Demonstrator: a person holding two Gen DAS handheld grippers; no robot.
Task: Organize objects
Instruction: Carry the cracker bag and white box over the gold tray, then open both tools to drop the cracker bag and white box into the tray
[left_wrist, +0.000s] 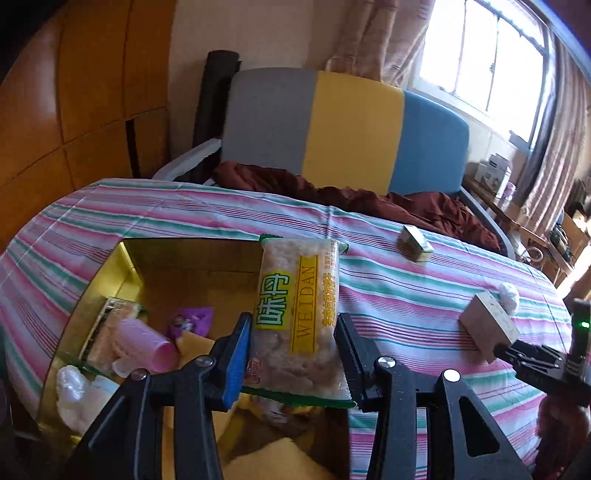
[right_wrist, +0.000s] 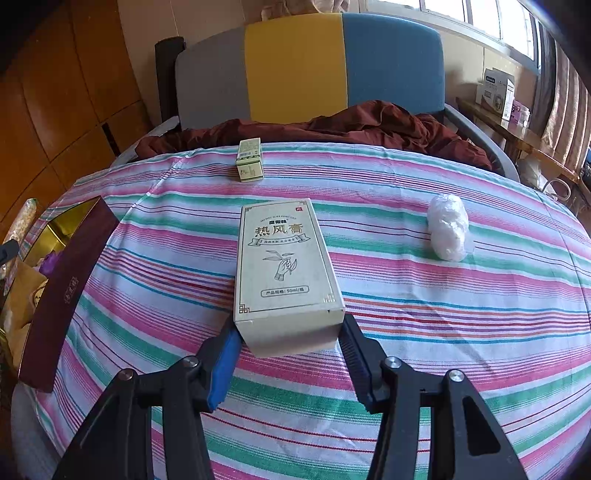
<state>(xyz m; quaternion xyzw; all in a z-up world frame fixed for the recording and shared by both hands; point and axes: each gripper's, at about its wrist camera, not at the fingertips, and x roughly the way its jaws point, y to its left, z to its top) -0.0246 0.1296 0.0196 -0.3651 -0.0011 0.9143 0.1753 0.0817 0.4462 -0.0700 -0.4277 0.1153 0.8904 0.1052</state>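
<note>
My left gripper (left_wrist: 293, 345) is clamped partway shut on a snack packet (left_wrist: 297, 317), its blue pad on one side and its black ribbed pad on the other, both pressing the packet's lower half. The packet stands upright in the grip, yellow label facing me, hanging over the open storage box (left_wrist: 129, 258) with gold inner walls. Inside the box, toward 9 o'clock from the gripper, I see a pink plastic cup (left_wrist: 147, 343) on its side, a purple wrapper (left_wrist: 190, 321) just beyond it, another wrapped snack (left_wrist: 110, 325) against the left wall, and a white plastic bundle (left_wrist: 75, 391) at 8 o'clock. Yellow paper lines the bottom.

My right gripper (right_wrist: 290, 345) has its jaws set around the near end of a cream carton (right_wrist: 284, 269) that lies flat on the striped tablecloth (right_wrist: 443, 332). The blue pad touches the carton's left corner; the black pad sits at the right corner, though I cannot tell whether it presses. The carton runs from the gripper toward 12 o'clock.

Farther along at 12 o'clock, near the table's far edge, stands a small green carton (right_wrist: 250, 160). At 2 o'clock lies a white wrapped bundle (right_wrist: 447, 227), well apart from the gripper. At 9 o'clock, the maroon outer wall of the storage box (right_wrist: 66, 291) sits at the table's left edge, gold lining showing inside.
</note>
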